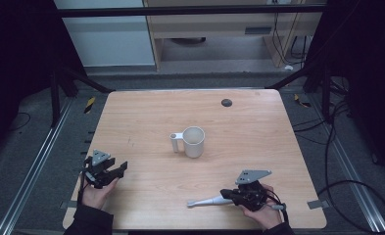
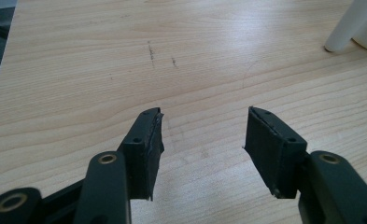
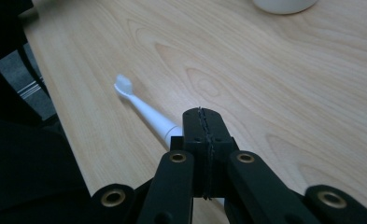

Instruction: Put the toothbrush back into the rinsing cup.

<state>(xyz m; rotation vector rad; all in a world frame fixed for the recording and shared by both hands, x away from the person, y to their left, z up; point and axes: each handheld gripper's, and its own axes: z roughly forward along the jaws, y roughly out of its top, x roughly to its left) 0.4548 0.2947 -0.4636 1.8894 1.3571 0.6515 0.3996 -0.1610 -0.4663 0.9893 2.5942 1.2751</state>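
Observation:
A white mug [image 1: 194, 142] stands upright mid-table, its handle to the left; part of it appears at the upper right of the left gripper view [image 2: 358, 23] and its base at the top of the right gripper view [image 3: 284, 4]. A white electric toothbrush [image 1: 204, 201] lies flat near the front edge, head pointing left. My right gripper [image 1: 224, 194] rests over its handle end, jaws shut tight against each other [image 3: 202, 114], and the toothbrush [image 3: 144, 109] runs out from under them. My left gripper [image 1: 119, 171] is open over bare wood at the front left [image 2: 203, 126], holding nothing.
The wooden table [image 1: 258, 147] has a small dark round disc [image 1: 226, 102] near its far edge. Metal rails and cables [image 1: 347, 181] run along the floor on both sides. Cabinets stand behind the table.

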